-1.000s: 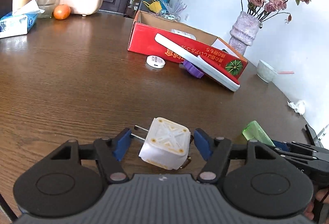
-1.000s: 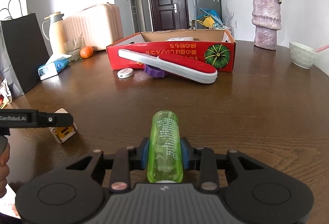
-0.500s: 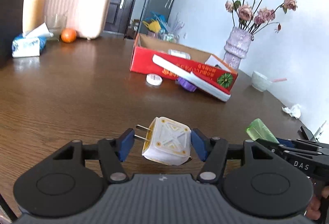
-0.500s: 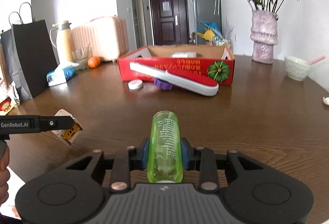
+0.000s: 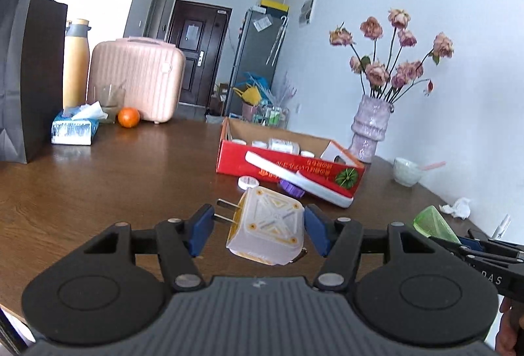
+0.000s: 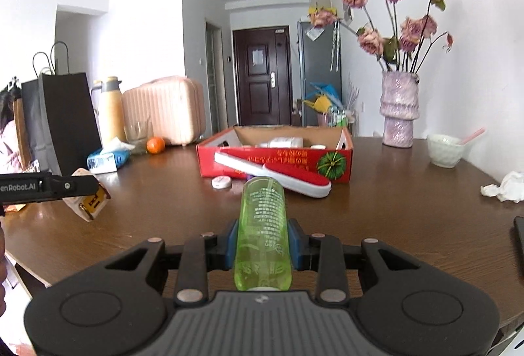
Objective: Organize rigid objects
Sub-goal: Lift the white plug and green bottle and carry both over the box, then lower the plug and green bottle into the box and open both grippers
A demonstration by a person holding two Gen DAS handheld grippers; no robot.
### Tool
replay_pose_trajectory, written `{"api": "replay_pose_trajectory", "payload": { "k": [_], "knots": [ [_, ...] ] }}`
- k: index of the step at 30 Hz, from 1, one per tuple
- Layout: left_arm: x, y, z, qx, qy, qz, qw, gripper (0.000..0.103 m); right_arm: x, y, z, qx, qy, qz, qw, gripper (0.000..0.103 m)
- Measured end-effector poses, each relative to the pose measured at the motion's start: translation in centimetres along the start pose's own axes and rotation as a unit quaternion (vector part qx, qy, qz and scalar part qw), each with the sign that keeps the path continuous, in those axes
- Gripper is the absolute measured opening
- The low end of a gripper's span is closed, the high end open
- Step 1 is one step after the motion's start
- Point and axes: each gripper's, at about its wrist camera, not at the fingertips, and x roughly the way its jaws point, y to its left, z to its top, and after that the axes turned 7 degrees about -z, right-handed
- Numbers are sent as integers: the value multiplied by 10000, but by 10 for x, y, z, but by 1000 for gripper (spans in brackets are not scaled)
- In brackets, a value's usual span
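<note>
Keep the left gripper (image 5: 258,226) clamped on the plug adapter (image 5: 267,230) and the right gripper (image 6: 262,246) clamped on the green bottle (image 6: 263,231), carrying both level toward the red box (image 6: 275,156) ahead.

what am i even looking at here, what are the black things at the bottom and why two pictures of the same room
The black shapes are two hand-held grippers: a person holds one in each hand, and no robot arm is involved. Each carries a wide-angle camera looking forward along its two fingers, so you get two pictures of one room from slightly different spots.

In the left view, the left gripper holds a white plug adapter with metal prongs between its blue pads. In the right view, the right gripper is shut on a green translucent bottle. Both are lifted off the wooden table.

On the table are a red cardboard box with a few items inside, a red and white brush leaning against its front, a small white round case, a vase of dried roses, a bowl, a tissue pack and an orange.
</note>
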Motion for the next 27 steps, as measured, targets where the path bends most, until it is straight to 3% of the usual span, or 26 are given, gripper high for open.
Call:
{"api": "replay_pose_trajectory", "payload": {
  "k": [9,17,21,24,27],
  "knots": [
    [46,1,56,48,-421,15,9991,62,18,-20,49,178,-519,-37,9985,30],
    [162,18,133,24,-269,22,9996,62,118,-52,132,454,-561,137,9973,30],
    [244,35,165,49,154,151,9998,62,202,-73,173,726,16,160,9972,30],
    [313,51,175,-53,730,139,9972,62,277,-80,192,585,754,-154,9953,30],
    [370,66,168,-222,1304,172,9911,60,352,-87,194,660,1522,-323,9856,30]
  ]
}}
